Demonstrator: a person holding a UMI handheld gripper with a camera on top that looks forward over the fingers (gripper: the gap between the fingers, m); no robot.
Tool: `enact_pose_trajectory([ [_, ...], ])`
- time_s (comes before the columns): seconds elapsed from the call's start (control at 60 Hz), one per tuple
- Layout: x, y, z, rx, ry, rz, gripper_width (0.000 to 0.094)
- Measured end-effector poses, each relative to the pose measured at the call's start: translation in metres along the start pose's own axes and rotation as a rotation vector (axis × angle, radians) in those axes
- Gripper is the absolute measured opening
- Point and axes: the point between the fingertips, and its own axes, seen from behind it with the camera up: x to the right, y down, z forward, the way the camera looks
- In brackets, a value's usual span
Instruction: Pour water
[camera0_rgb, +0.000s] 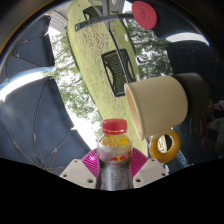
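A small clear bottle (115, 158) with a red cap and a yellow and red label stands upright between my fingers. My gripper (115, 168) is shut on the bottle, its magenta pads (94, 162) pressing on both sides of its body. Just beyond and to the right of the bottle sits a cream cup (157, 105) with its open mouth tilted toward me. The inside of the cup is hidden from here.
A roll of yellow tape (166, 146) lies to the right of the bottle, below the cup. A yellow-green board with black drawings (105, 55) stretches away behind. A red disc (145, 14) sits far back. Dark chair shapes (40, 105) stand at the left.
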Motion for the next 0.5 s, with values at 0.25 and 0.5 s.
enact_pose_trajectory([
  [0.25, -0.009, 0.012, -0.009, -0.038, 0.012, -0.064, 0.0357],
  [0.5, -0.173, 0.003, -0.054, 0.105, -0.208, -1.016, 0.0357],
])
